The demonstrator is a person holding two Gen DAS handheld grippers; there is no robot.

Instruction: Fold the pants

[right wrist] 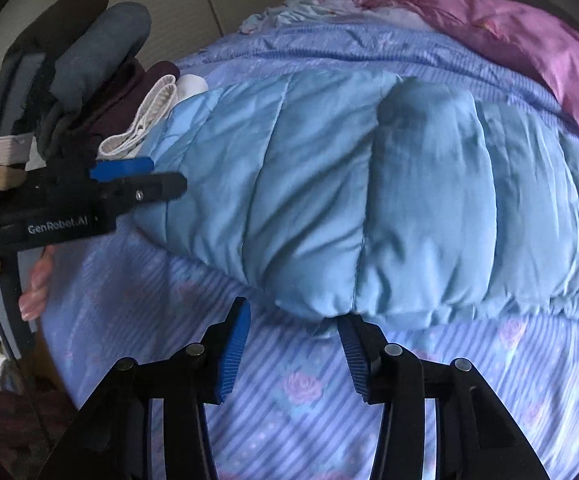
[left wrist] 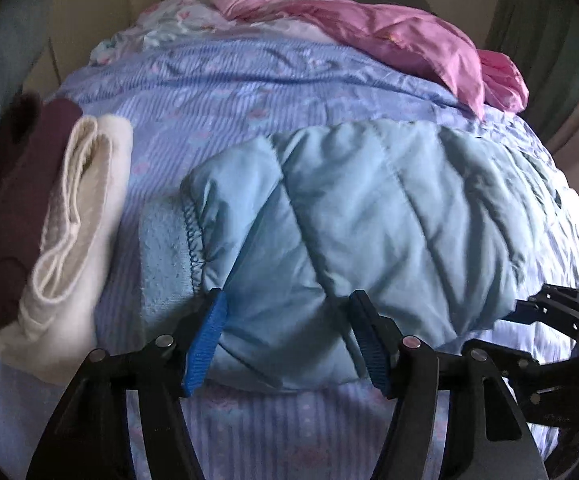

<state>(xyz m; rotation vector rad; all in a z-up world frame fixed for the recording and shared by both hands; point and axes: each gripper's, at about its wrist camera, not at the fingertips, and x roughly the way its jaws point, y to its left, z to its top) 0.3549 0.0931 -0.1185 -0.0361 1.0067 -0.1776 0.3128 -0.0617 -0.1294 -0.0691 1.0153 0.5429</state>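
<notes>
We are looking at the pants [left wrist: 369, 216], pale blue and quilted, lying folded in a thick bundle on the striped bedspread [left wrist: 217, 96], near its front edge. Their near hem is bulging toward us in both views. On the left side a stitched edge is showing, with a fleecy inner layer [left wrist: 165, 248] spreading out flat beyond it.

We are keeping the left gripper [left wrist: 289, 344] released: its jaws are standing wide apart, straddling the near hem, and the blue pads [left wrist: 205, 344] are lying against the cloth without pinching it. The right gripper [right wrist: 293, 352] is also released, its jaws spread. Its right pad [right wrist: 353, 356] is sitting just under the hem, while the left pad is hanging apart over bare bedspread. In the right wrist view the left gripper is showing side-on at the left edge of the pants.

Open bedspread is lying in front of the hem and in a wide band behind the pants. To the left, just beside the fleecy layer, a folded cream cloth [left wrist: 77, 216] and a maroon one [left wrist: 13, 200] are lying side by side; the right wrist view is showing a grey garment [right wrist: 101, 48] beyond them. Far back, a pink cloth [left wrist: 393, 36] is sprawling across the rear right edge, well apart from the pants.
</notes>
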